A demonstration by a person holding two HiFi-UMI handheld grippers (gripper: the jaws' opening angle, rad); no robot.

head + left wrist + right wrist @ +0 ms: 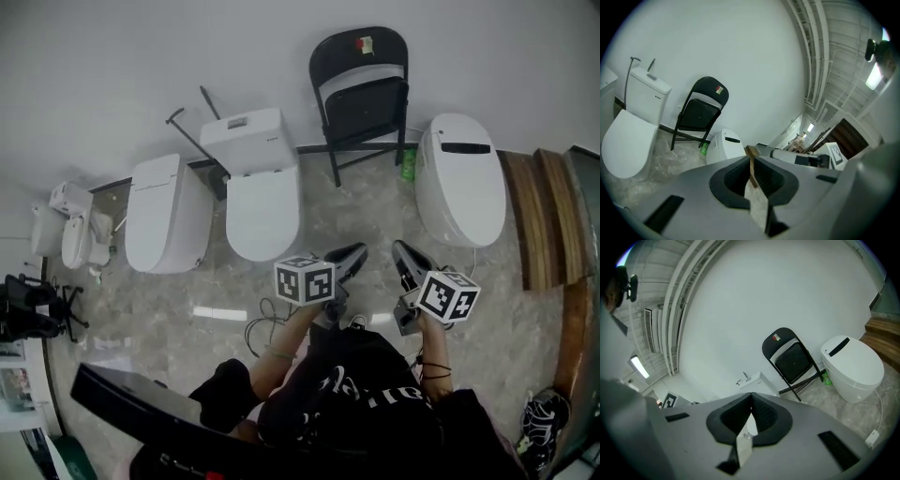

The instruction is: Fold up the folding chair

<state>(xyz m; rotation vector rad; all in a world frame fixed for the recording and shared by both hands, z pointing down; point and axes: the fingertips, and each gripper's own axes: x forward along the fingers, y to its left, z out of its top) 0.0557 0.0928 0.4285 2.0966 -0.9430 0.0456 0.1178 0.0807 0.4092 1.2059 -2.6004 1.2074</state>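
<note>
The black folding chair [361, 94] stands against the white wall between two toilets, its seat tipped up close to the backrest and its legs on the floor. It also shows in the left gripper view as the chair [698, 112] and in the right gripper view as the chair [792, 359]. My left gripper [361, 251] and right gripper [398, 246] hang side by side in front of me, well short of the chair and pointing toward it. The left gripper [751, 152] has its jaws drawn together to a thin slit with nothing in it. The right gripper [751, 397] is shut and empty.
A white toilet with a tank [253, 178] and a tankless one [164, 211] stand left of the chair, and a rounded white toilet [459, 178] stands to its right. A green bottle [409, 164] sits by the chair's leg. Wooden steps [544, 216] line the right, and cables [258, 323] lie on the floor.
</note>
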